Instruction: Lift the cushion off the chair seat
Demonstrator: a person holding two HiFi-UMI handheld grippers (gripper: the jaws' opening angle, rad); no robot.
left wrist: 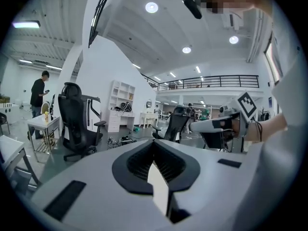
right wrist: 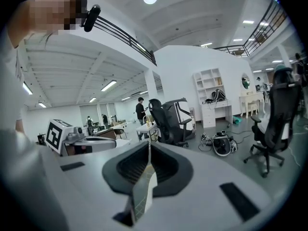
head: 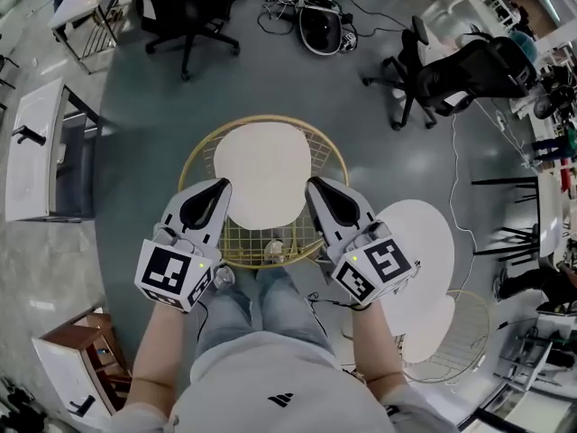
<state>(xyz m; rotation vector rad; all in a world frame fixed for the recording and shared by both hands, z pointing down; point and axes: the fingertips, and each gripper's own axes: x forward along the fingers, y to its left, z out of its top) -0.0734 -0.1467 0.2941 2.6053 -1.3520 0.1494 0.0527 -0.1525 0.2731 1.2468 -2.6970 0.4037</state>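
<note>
A cream cushion (head: 266, 174) lies on the seat of a round gold wire chair (head: 193, 159) in the middle of the head view. My left gripper (head: 223, 186) is by the cushion's left edge and my right gripper (head: 311, 186) by its right edge; whether either one touches it I cannot tell. In the left gripper view the left gripper (left wrist: 154, 144) has its jaws together with nothing between them. The right gripper (right wrist: 147, 146) looks the same in the right gripper view. Both point out over the room, and the cushion shows only as a pale sliver between the jaws.
A second cream cushion (head: 422, 242) and another wire chair (head: 467, 334) sit on the floor at the right. Black office chairs (head: 455, 72) stand at the back, with cables and a round black device (head: 320, 27) between them. A white desk (head: 36, 147) and a wooden cabinet (head: 77, 354) are at the left.
</note>
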